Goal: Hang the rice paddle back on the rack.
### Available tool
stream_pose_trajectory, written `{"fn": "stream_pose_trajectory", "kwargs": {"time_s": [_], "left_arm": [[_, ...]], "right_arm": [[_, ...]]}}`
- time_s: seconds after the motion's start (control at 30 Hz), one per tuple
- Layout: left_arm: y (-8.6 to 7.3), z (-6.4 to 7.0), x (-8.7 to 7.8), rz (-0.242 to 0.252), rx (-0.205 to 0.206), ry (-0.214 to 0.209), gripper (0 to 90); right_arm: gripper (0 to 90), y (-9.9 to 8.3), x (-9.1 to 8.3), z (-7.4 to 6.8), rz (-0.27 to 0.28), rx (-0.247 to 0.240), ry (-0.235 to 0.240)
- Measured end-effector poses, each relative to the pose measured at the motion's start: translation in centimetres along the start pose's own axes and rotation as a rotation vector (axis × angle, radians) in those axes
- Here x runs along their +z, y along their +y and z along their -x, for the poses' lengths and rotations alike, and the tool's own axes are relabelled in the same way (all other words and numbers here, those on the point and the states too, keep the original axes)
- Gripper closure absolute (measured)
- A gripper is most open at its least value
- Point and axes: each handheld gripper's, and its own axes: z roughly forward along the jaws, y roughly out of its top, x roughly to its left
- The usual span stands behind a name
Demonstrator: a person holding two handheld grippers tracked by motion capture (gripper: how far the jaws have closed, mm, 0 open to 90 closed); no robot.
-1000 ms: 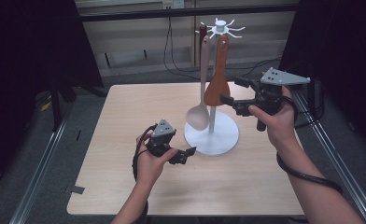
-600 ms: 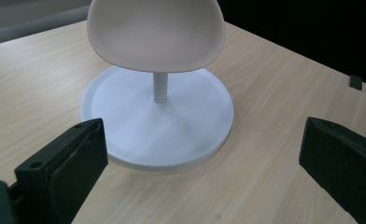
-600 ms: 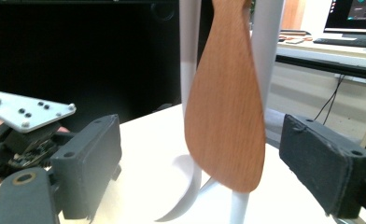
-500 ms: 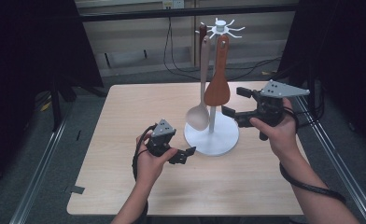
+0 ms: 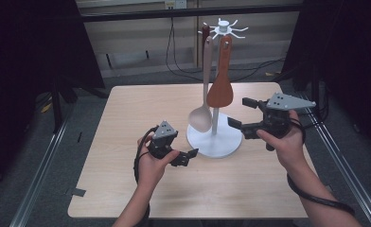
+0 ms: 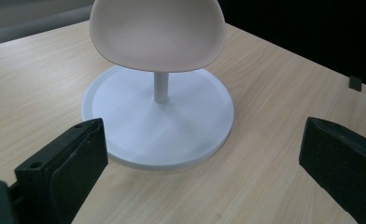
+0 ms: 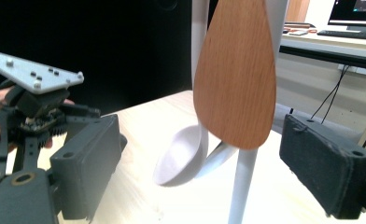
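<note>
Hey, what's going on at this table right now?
A person holds a gripper in each hand beside a white utensil stand on a wooden table. A wooden spatula and a pale spoon hang from the stand's hooks. The right gripper, jaws open, sits level with the spatula blade without touching it. The left gripper, also open, rests low by the stand's base.

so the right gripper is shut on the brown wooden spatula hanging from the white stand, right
Not quite: the right gripper is open. The right gripper view shows its jaws standing apart on either side of the brown wooden spatula, which hangs free from the white stand.
</note>
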Motion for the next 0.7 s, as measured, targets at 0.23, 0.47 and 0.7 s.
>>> {"fn": "stream_pose_trajectory", "kwargs": {"time_s": [0.23,0.47,0.7], "left_arm": [[0.0,0.0,0.0,0.004,-0.005,-0.006,1.1],[0.0,0.0,0.0,0.002,-0.003,-0.006,1.1],[0.0,0.1,0.0,0.001,-0.001,-0.002,1.1]], "right_arm": [[12.8,-1.1,-0.6,-0.1,-0.008,0.005,-0.001],[12.8,-2.1,-1.2,-0.1,-0.015,0.008,-0.005],[12.9,-2.9,-1.7,-0.3,-0.015,0.014,-0.007]]}}
